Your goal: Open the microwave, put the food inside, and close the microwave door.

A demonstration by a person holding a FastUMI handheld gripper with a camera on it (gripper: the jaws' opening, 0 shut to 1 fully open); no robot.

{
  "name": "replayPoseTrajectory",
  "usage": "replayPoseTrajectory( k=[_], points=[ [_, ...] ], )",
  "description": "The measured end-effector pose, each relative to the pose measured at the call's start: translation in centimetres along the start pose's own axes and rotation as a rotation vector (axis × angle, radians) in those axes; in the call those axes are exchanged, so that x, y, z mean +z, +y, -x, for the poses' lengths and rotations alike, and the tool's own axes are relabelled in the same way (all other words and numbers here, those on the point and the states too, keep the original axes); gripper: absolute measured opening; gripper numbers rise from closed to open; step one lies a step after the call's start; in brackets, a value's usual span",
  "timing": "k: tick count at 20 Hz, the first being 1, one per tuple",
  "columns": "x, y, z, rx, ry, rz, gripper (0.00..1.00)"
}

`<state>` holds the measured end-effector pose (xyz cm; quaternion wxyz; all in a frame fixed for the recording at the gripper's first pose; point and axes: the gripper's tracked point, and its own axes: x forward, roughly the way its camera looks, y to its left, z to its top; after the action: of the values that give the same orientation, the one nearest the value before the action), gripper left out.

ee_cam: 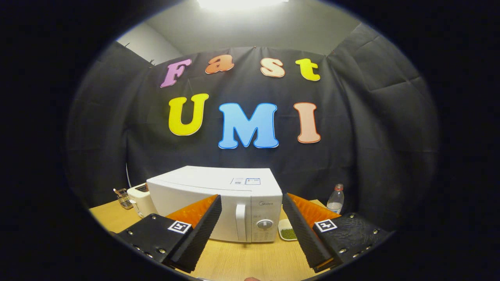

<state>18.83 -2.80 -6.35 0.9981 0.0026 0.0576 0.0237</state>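
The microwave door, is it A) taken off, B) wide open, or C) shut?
C: the microwave has its door flat against the front, with the handle in place beside the knob. The gripper is open, its fingers spread apart in front of the microwave and touching nothing. The small dish of green food sits on the table just right of the microwave, not inside yet.
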Motion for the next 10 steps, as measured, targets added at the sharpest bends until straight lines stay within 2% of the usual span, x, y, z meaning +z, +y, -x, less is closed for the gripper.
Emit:
replayPoseTrajectory(
  k=[10],
  points=[
    [-8.5, 2.4, -8.8, 0.039, 0.187, -0.032, 0.99]
  ],
)
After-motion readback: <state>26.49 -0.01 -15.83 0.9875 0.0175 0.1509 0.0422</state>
